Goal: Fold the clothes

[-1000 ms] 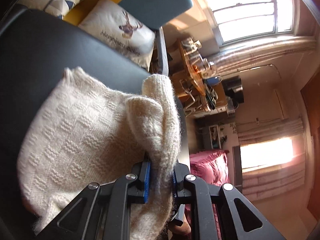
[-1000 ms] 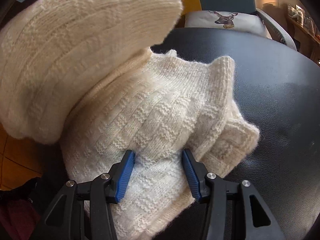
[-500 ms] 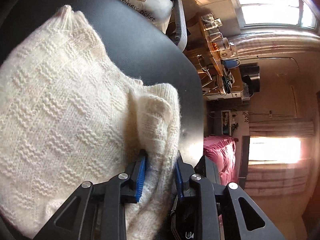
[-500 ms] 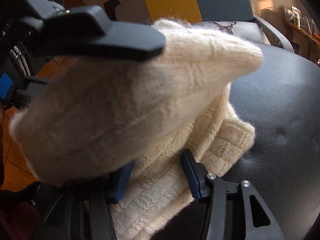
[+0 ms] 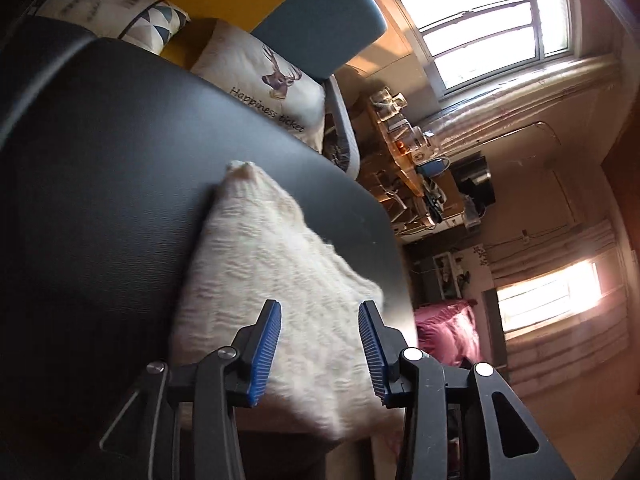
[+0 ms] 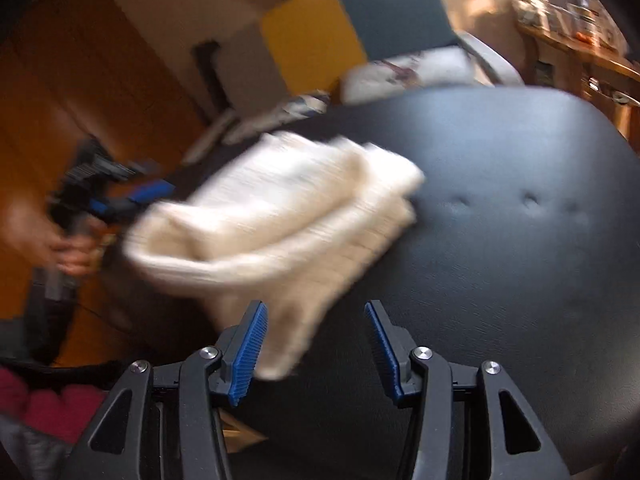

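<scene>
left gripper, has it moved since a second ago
Yes. The left gripper has let go of the cream sweater and pulled back: against the deer cushion, the sweater now lies smaller and farther off, jaws open.

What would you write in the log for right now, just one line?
step: fold clothes | left gripper: open, empty | right gripper: open, empty | cream sweater: folded bundle on black cushion
</scene>
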The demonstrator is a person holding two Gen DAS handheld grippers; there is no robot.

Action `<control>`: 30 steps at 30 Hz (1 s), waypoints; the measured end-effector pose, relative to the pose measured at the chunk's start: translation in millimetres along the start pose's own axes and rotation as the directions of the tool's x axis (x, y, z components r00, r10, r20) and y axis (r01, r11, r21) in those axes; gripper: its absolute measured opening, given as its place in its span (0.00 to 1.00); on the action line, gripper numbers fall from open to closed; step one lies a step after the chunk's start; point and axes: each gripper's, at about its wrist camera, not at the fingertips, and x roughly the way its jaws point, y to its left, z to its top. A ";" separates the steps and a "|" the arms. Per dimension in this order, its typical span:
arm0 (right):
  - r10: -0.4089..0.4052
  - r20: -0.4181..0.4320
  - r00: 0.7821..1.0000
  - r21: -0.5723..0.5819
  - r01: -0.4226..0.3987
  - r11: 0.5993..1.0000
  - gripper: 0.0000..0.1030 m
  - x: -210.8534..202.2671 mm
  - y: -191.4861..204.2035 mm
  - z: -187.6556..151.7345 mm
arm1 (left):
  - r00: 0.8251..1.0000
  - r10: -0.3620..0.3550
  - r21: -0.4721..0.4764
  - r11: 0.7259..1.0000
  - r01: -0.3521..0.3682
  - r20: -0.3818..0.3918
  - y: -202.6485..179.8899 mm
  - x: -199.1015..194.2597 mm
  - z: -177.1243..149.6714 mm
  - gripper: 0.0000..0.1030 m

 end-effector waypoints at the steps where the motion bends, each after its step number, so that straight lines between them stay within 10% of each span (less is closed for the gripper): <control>1: 0.045 0.010 0.999 -0.036 -0.045 0.998 0.53 13.3 18.0 19.3 | 1.000 0.029 0.025 0.999 -0.029 0.011 6.9 -3.0 -5.4 0.39; 8: 0.179 -0.165 0.970 -0.160 -0.205 0.966 0.54 85.4 95.8 71.8 | 0.996 0.087 0.322 0.943 -0.082 -0.003 14.2 -8.8 -51.3 0.39; 15: 0.173 -0.330 0.928 -0.054 -0.202 0.978 0.54 124.3 93.1 90.3 | 0.982 0.188 0.739 0.666 -0.106 -0.029 -18.9 20.2 -104.9 0.39; 21: 0.203 -0.365 0.909 0.110 -0.174 0.979 0.52 154.7 74.6 86.3 | 0.957 0.290 0.855 0.499 -0.139 -0.013 -18.4 66.3 -115.8 0.39; 22: 0.195 -0.356 0.914 0.119 -0.162 0.980 0.48 158.1 72.8 82.4 | 0.953 0.302 0.867 0.475 -0.147 -0.004 -17.6 70.5 -116.8 0.38; 24: 0.113 -0.371 0.922 0.055 -0.099 0.994 0.08 156.2 75.8 72.2 | 0.947 0.320 0.886 0.434 -0.163 0.017 -16.2 75.3 -118.4 0.19; 30: -0.025 -0.396 0.918 -0.038 0.011 0.999 0.05 140.5 70.6 37.0 | 0.938 0.346 0.955 0.269 -0.126 0.026 -11.4 65.6 -137.5 0.07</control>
